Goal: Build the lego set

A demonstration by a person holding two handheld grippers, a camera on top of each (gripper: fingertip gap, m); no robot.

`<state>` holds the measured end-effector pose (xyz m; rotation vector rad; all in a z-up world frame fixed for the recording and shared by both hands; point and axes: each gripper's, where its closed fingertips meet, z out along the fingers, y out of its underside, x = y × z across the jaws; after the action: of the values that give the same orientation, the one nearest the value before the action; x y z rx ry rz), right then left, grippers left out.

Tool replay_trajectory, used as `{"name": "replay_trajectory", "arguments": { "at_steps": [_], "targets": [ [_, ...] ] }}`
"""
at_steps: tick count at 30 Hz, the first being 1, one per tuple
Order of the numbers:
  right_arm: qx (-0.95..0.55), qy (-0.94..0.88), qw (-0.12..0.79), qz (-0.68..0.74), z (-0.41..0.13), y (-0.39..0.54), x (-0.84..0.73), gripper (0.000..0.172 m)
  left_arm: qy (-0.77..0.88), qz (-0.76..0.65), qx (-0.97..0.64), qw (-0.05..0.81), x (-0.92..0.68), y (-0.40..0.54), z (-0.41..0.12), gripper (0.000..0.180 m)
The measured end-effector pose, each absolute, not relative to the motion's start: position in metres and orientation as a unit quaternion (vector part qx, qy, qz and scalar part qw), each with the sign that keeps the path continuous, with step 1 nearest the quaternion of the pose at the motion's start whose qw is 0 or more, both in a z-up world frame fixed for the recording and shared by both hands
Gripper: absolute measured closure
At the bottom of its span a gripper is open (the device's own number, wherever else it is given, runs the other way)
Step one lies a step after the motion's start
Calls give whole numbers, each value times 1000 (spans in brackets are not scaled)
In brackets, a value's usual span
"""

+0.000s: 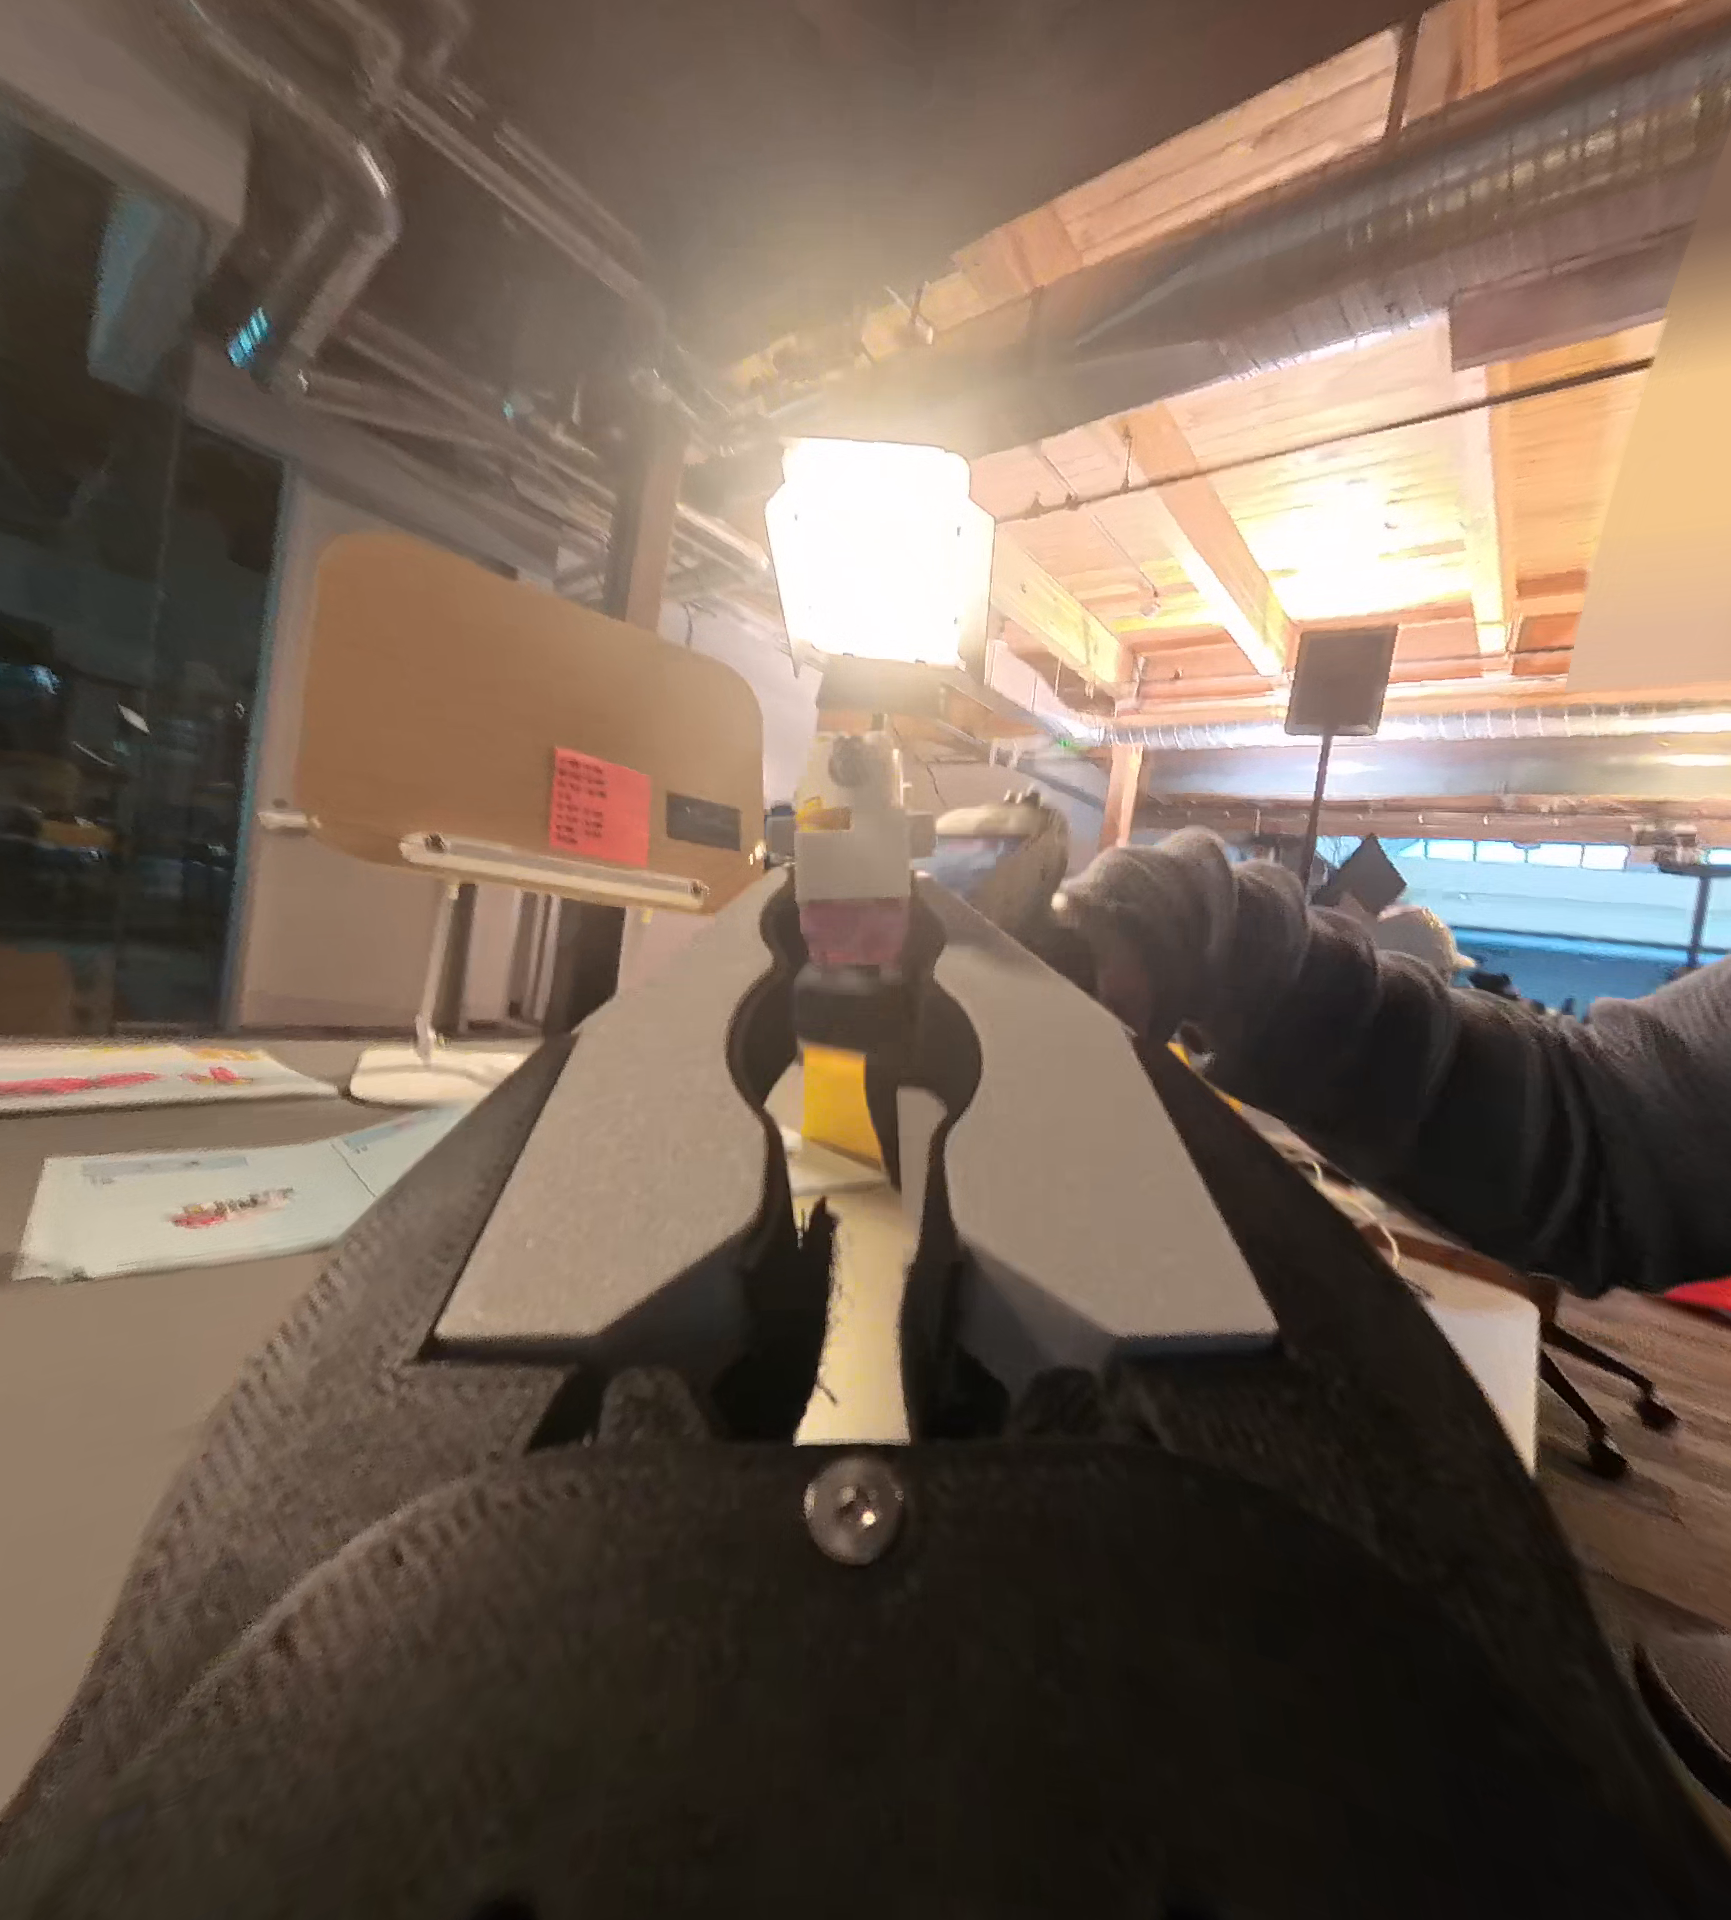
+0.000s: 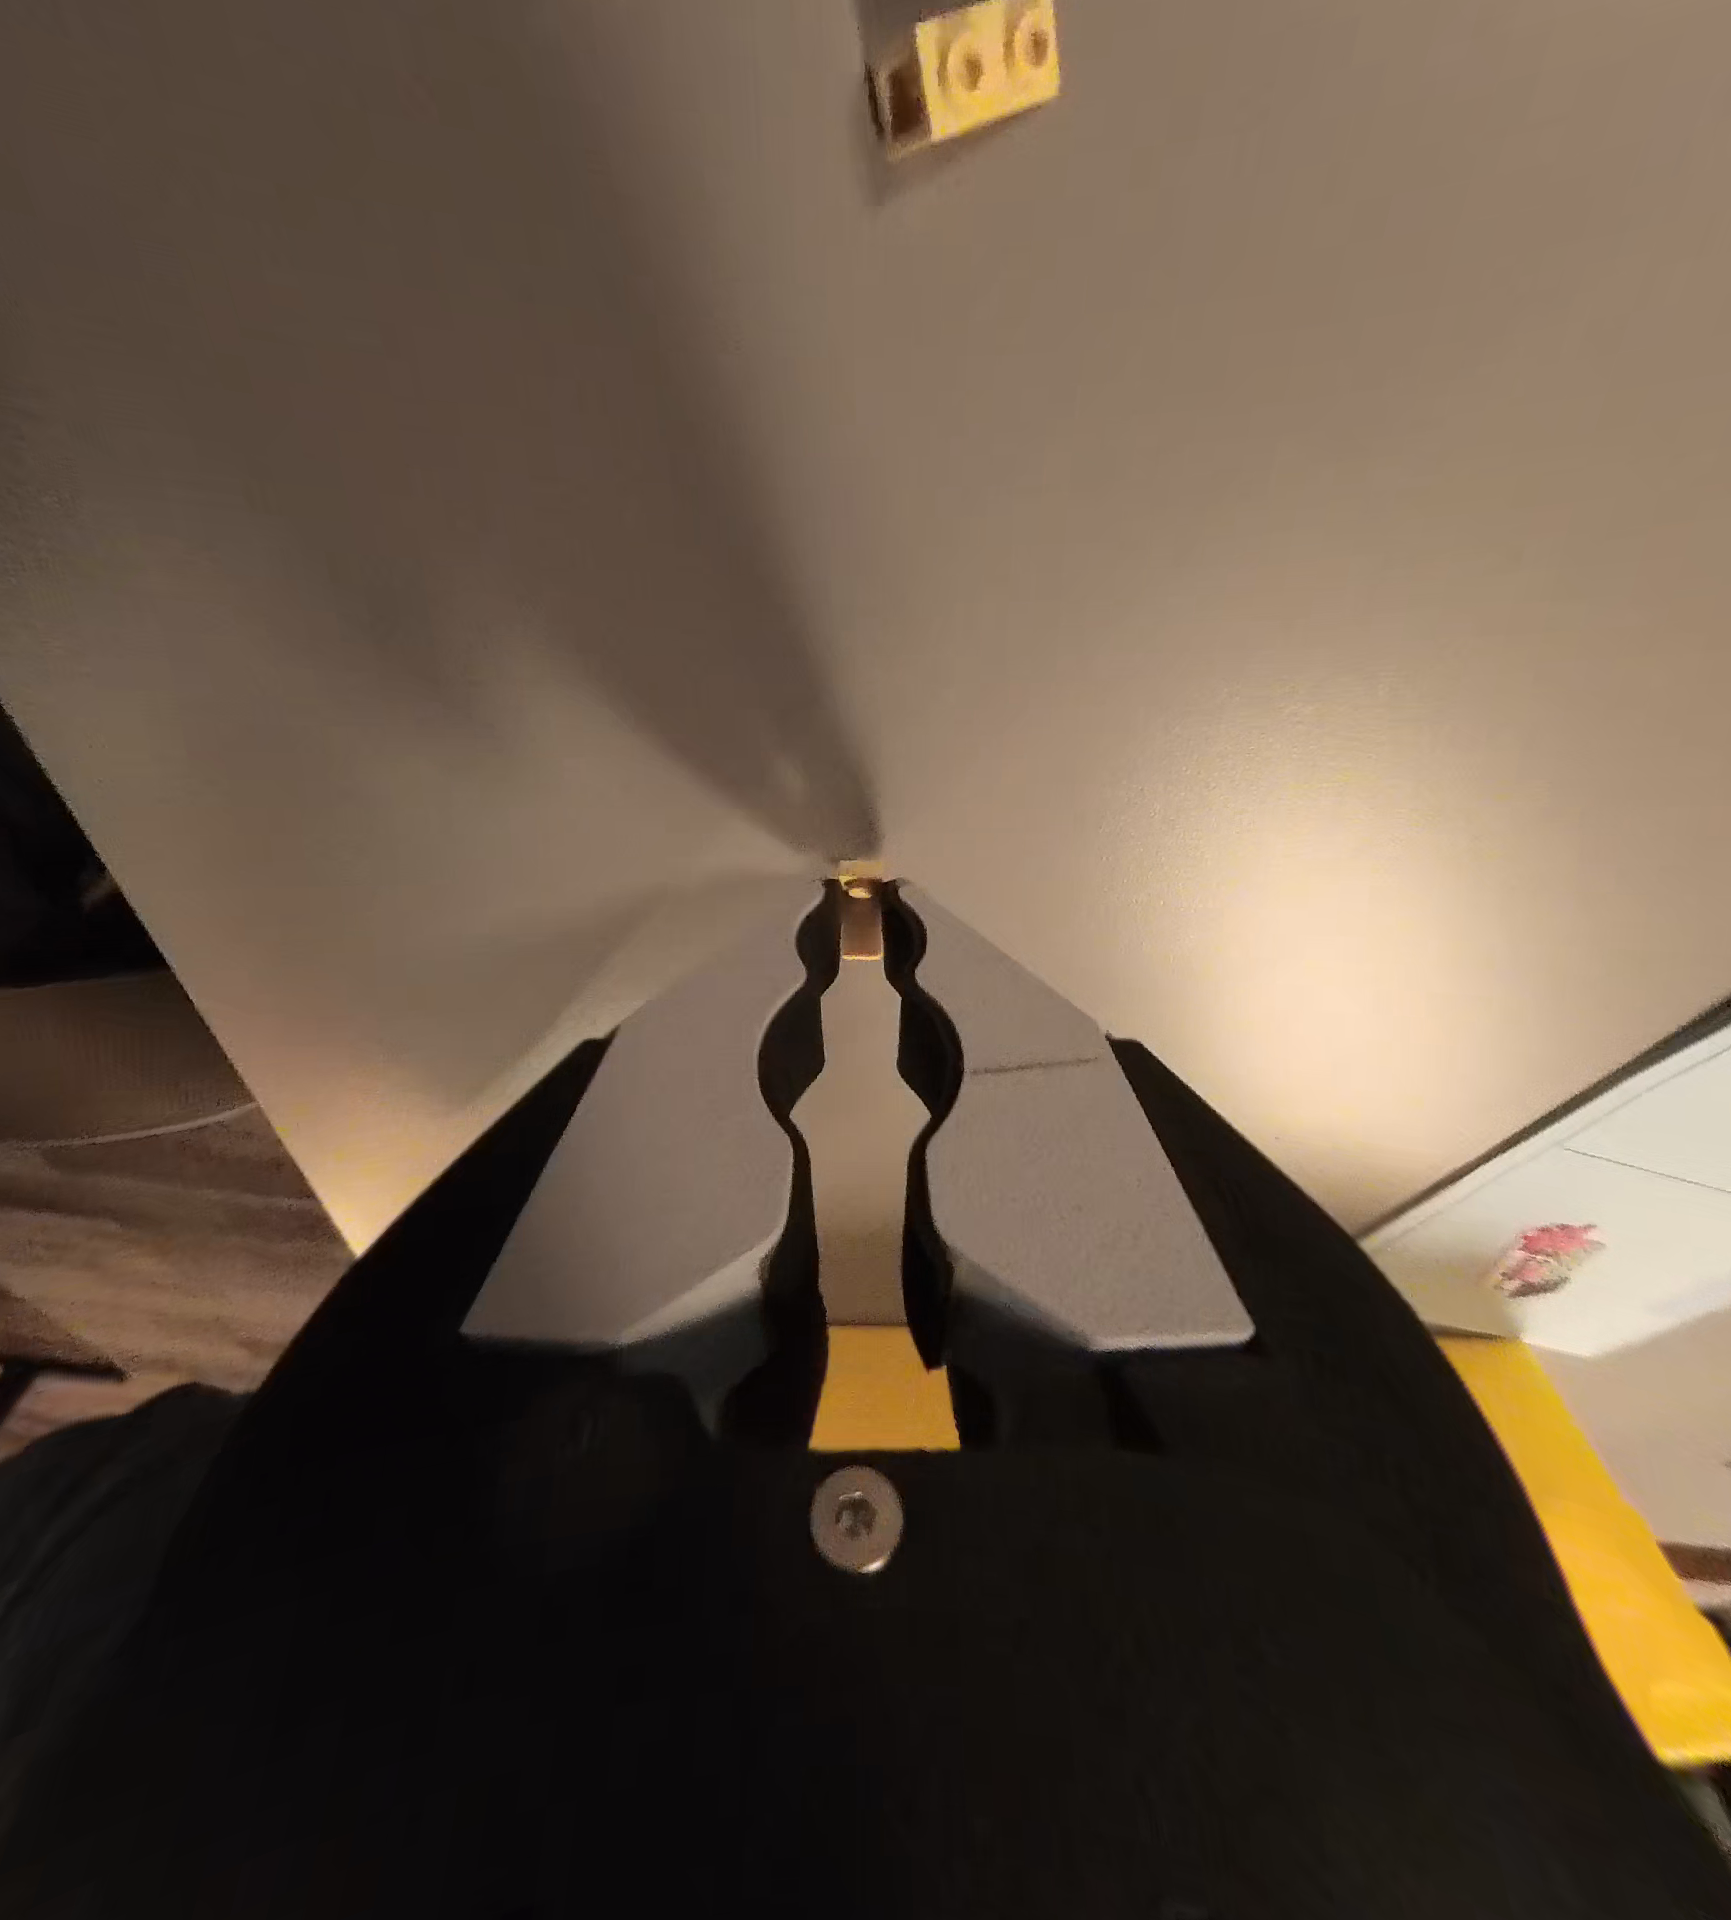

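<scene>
A small brick assembly, white above a pink block, sits clamped between the pads of the left hand-held gripper, lifted clear of the worktop, with paper sheets lying near its far edge. A gloved hand is just beside it. The right hand-held gripper, nearly closed, pinches a small yellowish piece, apparently resting on the worktop; open surface surrounds it, and a yellow brick lies well apart.
</scene>
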<state>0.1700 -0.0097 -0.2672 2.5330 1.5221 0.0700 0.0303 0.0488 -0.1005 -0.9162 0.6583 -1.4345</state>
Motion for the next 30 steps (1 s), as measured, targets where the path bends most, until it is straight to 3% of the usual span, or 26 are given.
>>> {"name": "replay_trajectory", "arguments": {
  "at_steps": [4, 7, 13, 17, 22, 30],
  "targets": [
    [844, 526, 103, 32, -271, -11, 169, 163, 280, -608, -389, 632, 25, 49, -98, 165],
    [854, 517, 61, 12, -266, -8, 166, 140, 288, -611, -390, 626, 28, 47, -99, 165],
    [851, 436, -241, -169, -233, 2, 142, 134, 291, -626, -387, 612, 29, 44, -99, 164],
    [862, 370, -307, -163, -257, -6, 158, 121, 299, -631, -387, 602, 33, 41, -100, 164],
    [852, 322, -359, -206, -261, -16, 155, 126, 304, -634, -387, 596, 35, 40, -101, 164],
    [830, 330, -365, -264, -258, -40, 144, 143, 309, -638, -389, 588, 37, 38, -103, 164]
  ]
}}
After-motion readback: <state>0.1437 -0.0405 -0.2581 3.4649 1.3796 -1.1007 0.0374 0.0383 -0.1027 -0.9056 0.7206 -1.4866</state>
